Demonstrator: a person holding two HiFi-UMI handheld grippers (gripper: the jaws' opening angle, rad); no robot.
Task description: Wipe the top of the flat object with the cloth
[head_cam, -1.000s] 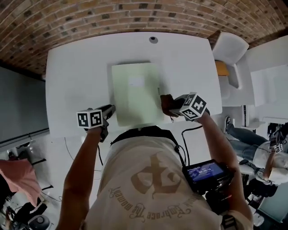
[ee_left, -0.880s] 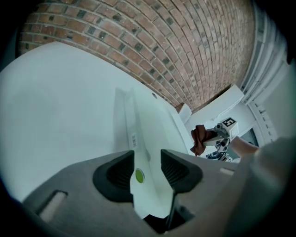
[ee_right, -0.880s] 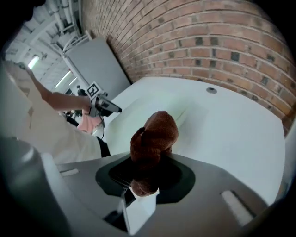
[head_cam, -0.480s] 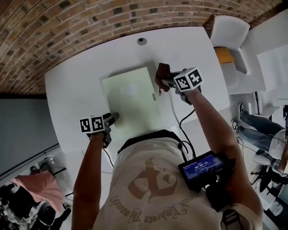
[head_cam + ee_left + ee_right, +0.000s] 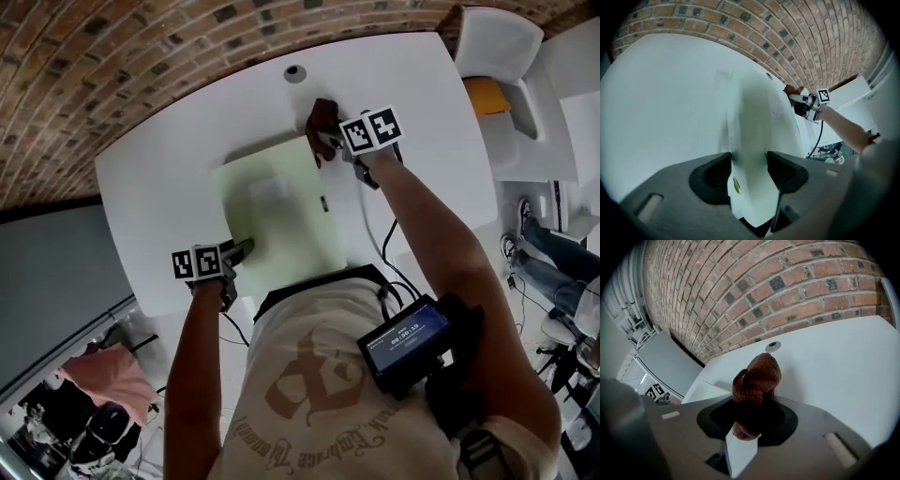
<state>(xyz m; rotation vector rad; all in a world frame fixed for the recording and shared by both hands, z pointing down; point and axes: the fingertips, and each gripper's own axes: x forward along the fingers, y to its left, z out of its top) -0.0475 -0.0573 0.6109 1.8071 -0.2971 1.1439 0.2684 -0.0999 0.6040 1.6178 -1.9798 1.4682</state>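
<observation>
With the flat object (image 5: 277, 211) lying on the bench (image 5: 159, 178), the right gripper (image 5: 325, 141), fingers pinching the cloth (image 5: 322, 118) at its 1 o'clock corner, is best sweeping in overlapping passes toward 6 o'clock, while the left gripper (image 5: 244, 247) is just spreading its fingers astride the 7 o'clock edge.

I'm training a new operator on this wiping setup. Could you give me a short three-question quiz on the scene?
1. True or false: the right gripper is shut on the bunched, fuzzy brown cloth.
2. In the head view, at which corner of the pale green flat rectangular object is the cloth? A: near left. B: far right. C: near right.
3. Fill in: the green object lies on a white ___.

Key
1. True.
2. B.
3. table.
</observation>
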